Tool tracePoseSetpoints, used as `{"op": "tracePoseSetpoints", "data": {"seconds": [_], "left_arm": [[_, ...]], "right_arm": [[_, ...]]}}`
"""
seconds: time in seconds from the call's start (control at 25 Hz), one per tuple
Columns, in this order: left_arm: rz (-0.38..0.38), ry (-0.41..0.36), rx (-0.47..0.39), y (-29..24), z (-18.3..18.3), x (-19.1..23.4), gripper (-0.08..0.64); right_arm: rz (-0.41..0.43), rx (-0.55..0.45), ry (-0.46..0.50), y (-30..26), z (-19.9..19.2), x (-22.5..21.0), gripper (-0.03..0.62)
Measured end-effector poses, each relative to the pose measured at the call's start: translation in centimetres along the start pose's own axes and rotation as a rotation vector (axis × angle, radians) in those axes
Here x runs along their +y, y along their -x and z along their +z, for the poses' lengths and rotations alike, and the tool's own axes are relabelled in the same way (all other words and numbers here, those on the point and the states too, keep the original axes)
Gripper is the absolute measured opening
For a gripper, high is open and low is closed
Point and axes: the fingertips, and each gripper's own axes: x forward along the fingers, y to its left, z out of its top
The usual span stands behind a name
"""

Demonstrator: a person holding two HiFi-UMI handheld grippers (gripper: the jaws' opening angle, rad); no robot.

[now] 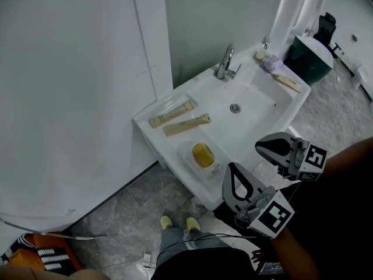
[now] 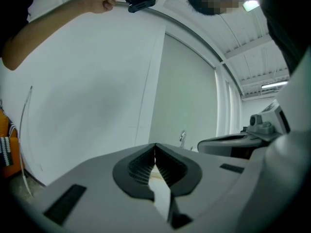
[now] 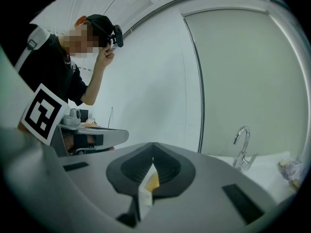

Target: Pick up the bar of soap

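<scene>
A yellow bar of soap (image 1: 203,154) lies in a clear dish on the near left rim of the white sink (image 1: 250,134). My left gripper (image 1: 232,168) hovers just right of the dish, beyond the sink's front edge, with its jaws shut and nothing between them. My right gripper (image 1: 260,147) sits farther right, over the sink's front rim, also shut and empty. In the right gripper view the soap (image 3: 152,181) shows as a yellow patch behind the closed tips of the right gripper (image 3: 153,144). The left gripper (image 2: 155,145) points level toward the wall and faucet (image 2: 182,139).
Two beige sticks (image 1: 171,114) (image 1: 186,125) lie on the sink's left ledge. The faucet (image 1: 226,63) stands at the back, with small items (image 1: 268,63) and a brush (image 1: 287,83) at the far right corner. A dark green bin (image 1: 309,57) stands beyond. A white door panel (image 1: 70,98) fills the left.
</scene>
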Motion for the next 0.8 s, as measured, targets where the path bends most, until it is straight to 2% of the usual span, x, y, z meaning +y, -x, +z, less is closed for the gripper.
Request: {"op": "tracePoseSetpoints", "data": {"seconds": [0.24,0.64,0.8], "left_arm": [[-0.011,0.027,0.012,-1.0,-0.7,0.0,0.009],[-0.013,0.018,0.008,-2.4,-1.9,0.3,0.009],[-0.005,0.048,0.023,-2.9,-2.8,0.2,0.009]], "right_arm": [[0.002,0.023,0.008,-0.3,-0.5,-0.5,0.005],[-0.009,0.014,0.014,-0.7,-1.1,-1.2,0.005],[-0.003,0.03,0.007,-0.9,-1.8,-1.3,0.005]]}}
